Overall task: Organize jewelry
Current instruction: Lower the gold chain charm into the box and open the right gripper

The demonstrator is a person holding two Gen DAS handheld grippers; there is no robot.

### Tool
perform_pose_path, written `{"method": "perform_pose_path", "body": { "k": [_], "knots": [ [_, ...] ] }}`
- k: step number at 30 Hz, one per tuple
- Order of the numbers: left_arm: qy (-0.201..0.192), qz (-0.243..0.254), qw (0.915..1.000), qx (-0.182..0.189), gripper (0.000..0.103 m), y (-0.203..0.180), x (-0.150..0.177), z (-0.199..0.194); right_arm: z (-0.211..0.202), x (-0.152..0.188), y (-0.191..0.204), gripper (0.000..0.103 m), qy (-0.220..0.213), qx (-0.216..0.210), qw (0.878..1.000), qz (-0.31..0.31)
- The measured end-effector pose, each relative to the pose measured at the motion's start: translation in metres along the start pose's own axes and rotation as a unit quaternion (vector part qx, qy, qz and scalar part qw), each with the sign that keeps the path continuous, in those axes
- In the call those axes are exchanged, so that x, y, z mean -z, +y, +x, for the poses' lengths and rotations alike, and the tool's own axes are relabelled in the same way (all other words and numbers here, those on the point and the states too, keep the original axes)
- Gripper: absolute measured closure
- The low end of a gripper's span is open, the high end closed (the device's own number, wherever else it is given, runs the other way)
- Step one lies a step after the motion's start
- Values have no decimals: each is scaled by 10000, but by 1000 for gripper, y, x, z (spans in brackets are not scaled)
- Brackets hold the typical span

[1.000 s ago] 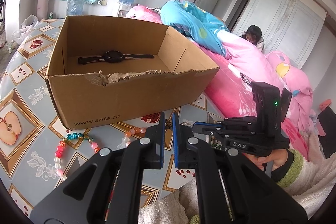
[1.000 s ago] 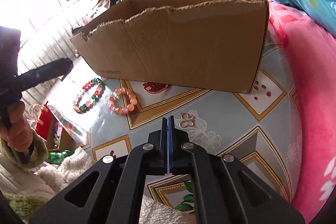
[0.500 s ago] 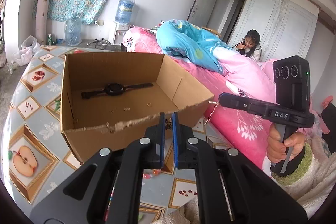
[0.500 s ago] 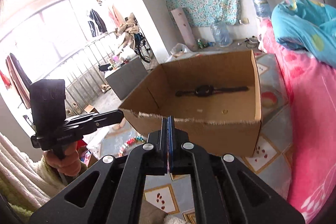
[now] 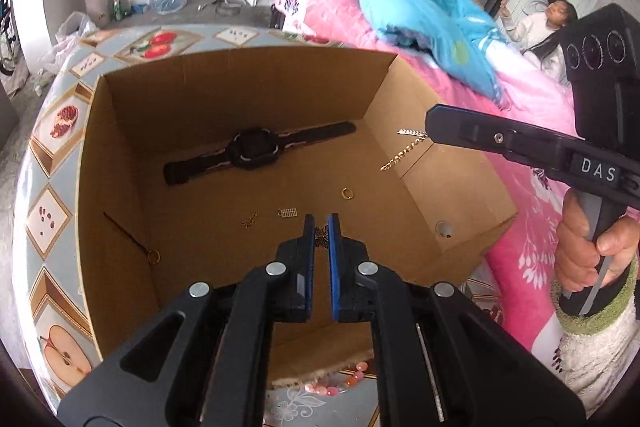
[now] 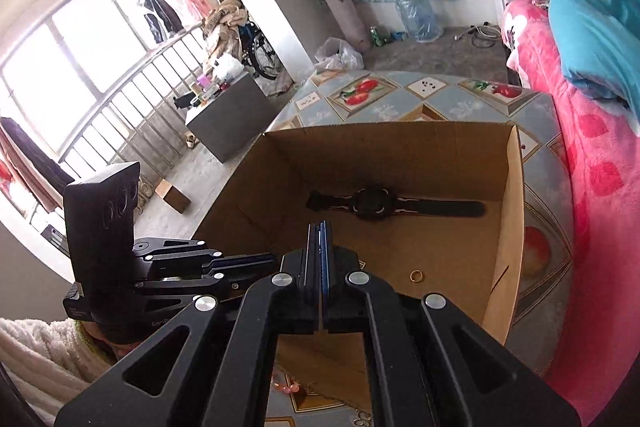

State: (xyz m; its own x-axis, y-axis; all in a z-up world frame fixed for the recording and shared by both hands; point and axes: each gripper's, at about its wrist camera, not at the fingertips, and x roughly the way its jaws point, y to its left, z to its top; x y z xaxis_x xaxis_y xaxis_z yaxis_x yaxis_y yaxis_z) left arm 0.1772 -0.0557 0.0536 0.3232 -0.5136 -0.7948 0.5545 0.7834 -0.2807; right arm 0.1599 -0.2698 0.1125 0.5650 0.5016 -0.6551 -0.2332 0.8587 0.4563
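L gripper point(image 5: 321, 227) up over box point(image 5: 416, 99) with charm point(image 5: 321, 237) | R gripper point(image 6: 319, 233) over box, chain point(image 5: 404, 151) dangling inside

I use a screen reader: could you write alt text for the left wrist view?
The left gripper pinches a small butterfly charm above an open cardboard box holding a black watch and a gold ring. The right gripper dangles a gold chain over it.
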Motion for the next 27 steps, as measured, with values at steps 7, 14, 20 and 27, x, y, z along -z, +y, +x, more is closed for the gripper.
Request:
{"method": "perform_pose_path", "body": {
  "k": [7,14,20,27],
  "knots": [
    [474,-400,9980,-114,88,14,-4,27,50,-17,-2,100,566,567,9967,-153],
    [256,-471,9986,-25,81,18,-6,16,45,-11,-5,100,466,666,9967,-89],
    [-276,-399,9988,44,78,15,2,-16,17,-5,0,98,100,584,9982,-11],
    [-1270,-98,9918,-85,65,5,38,-76,-61,35,43,58,-878,329,9945,-467]
  ]
}}
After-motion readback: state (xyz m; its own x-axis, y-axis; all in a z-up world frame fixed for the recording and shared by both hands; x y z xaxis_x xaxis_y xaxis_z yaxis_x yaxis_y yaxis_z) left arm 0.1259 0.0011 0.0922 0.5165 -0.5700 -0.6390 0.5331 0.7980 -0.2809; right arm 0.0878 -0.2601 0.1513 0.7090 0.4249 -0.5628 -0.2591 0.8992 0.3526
